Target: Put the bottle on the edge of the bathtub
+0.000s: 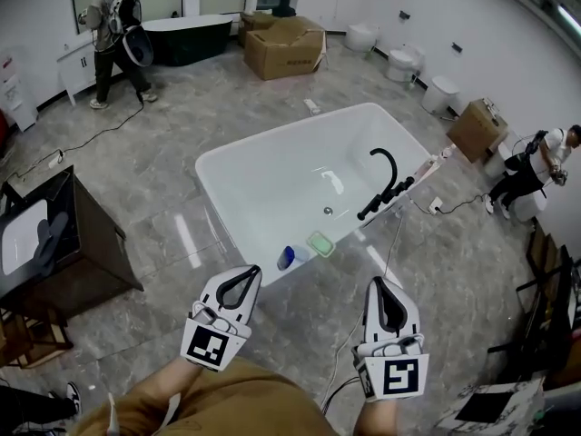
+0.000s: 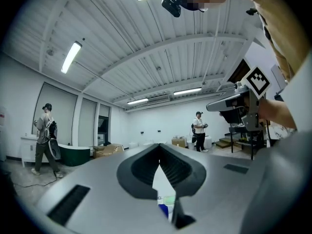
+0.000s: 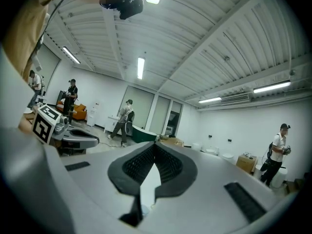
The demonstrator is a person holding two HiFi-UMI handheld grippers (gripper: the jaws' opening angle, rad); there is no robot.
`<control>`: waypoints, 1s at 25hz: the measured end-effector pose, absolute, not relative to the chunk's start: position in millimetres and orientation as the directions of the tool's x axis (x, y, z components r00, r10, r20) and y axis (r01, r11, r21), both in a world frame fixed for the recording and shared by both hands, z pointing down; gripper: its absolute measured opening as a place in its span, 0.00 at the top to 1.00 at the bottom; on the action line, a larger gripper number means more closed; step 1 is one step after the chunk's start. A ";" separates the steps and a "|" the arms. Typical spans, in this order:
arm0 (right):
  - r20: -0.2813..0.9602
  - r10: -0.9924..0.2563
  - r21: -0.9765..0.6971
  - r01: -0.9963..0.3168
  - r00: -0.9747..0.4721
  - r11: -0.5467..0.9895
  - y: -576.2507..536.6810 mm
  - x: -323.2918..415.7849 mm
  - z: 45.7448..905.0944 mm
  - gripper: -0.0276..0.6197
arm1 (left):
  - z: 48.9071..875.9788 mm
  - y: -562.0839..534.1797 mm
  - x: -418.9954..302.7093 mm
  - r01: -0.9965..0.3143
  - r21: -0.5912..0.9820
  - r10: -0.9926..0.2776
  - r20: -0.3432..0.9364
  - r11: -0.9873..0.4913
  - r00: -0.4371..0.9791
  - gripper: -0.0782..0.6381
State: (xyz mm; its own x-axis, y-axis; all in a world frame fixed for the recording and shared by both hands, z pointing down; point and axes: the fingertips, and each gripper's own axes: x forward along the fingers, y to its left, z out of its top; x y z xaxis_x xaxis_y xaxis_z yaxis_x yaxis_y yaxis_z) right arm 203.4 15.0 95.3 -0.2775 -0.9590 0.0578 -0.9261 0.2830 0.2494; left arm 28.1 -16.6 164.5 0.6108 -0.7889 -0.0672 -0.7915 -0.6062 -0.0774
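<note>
The left gripper (image 2: 159,146) had its jaws closed tip to tip, with nothing between them. The right gripper (image 3: 155,145) was the same, pressed together and empty. Both were held side by side, low over the grey floor (image 1: 163,162), just short of the white bathtub (image 1: 218,166). The blue bottle (image 1: 286,258) stood at the tub's near end, apart from both grippers. Whether it sat on the rim or just inside could not be told. A green pad (image 1: 320,243) lay just beside it, and a black faucet (image 1: 386,184) rose on the tub's right side. Farther off were cardboard boxes (image 1: 283,45) and a standing person (image 1: 113,25).
</note>
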 end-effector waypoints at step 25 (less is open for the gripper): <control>0.048 -0.977 0.186 -0.959 -0.209 0.215 45.1 206.1 99.8 0.95 | 158.2 -6.6 11.3 -0.773 -0.094 -0.771 -0.065 -0.627 0.633 0.88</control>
State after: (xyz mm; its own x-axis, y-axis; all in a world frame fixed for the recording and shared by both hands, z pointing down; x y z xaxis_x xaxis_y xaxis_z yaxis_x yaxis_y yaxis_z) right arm 206.1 45.1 99.8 -0.2093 -0.9767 0.0477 -0.9588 0.2146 0.1863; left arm 11.3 -6.6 158.2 0.6331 -0.7714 -0.0648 -0.7735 -0.6269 -0.0936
